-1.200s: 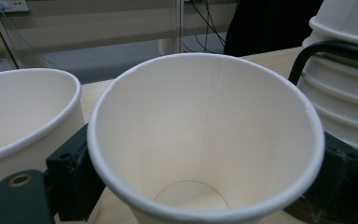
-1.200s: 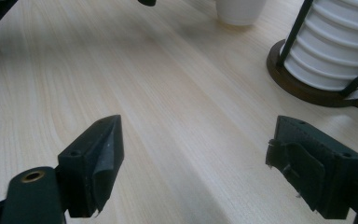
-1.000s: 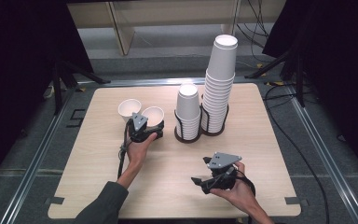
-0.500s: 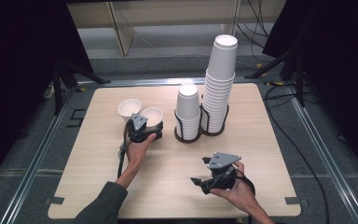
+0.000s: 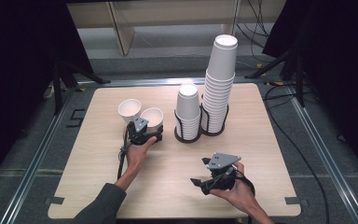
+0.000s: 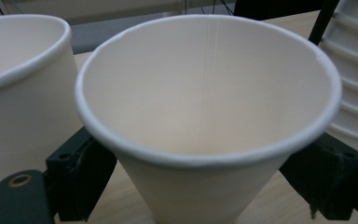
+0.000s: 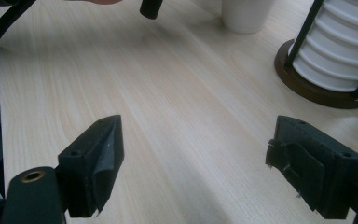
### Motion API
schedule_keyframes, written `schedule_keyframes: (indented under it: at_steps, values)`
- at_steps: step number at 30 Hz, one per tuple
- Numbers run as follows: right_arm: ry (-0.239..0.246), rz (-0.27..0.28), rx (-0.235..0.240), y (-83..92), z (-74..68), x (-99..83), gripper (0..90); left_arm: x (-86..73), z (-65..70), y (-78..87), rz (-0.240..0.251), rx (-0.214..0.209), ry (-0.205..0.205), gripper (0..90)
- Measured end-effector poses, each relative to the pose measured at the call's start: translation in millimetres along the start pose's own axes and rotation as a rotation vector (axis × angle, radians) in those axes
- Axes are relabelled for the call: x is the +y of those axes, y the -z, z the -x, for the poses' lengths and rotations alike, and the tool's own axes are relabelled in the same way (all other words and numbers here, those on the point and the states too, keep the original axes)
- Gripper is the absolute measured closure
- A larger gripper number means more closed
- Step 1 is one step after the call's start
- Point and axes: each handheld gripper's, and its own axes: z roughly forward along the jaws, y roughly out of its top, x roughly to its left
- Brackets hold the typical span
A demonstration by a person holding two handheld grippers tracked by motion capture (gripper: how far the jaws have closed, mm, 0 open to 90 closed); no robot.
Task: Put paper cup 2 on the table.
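— Wooden table (image 5: 261,154): what do you have on it?

— Two loose paper cups far left, two racked stacks (image 5: 187,114) at centre. Your left gripper (image 5: 142,127) has just been closing its jaws around the right-hand cup (image 5: 153,117), beside the left cup (image 5: 129,110). Your right gripper (image 5: 200,182) gapes wide, holding nothing, near right.

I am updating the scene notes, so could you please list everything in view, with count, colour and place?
Loose cups: two, white, upright, table's left half; the right one sits between the left tool's jaws.
Short cup stack: one, white, left ring of the holder.
Tall cup stack: one, white, right ring.
Holder: one, dark, table middle.
Table: one, light wood.
Left tool: black; its jaws have just been closing around that cup.
Right tool: black, open, nothing between its jaws.
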Motion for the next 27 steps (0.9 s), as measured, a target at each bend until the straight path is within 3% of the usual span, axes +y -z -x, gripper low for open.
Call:
schedule_keyframes:
  at_steps: [10, 18, 27]
  values:
    - [0.005, -0.003, 0.006, -0.8, -1.1, 0.4, 18.2, -12.1, -2.4, 6.9, -0.055, -0.013, -0.006, 14.3]
    - [0.015, -0.005, 0.002, -1.2, -1.6, 0.8, 18.1, -19.5, -7.4, 16.2, -0.055, -0.032, -0.008, 14.3]
    - [0.004, -0.007, 0.007, -1.7, -1.4, 0.7, 18.0, -20.4, -14.5, 41.4, -0.045, -0.065, -0.002, 14.3]
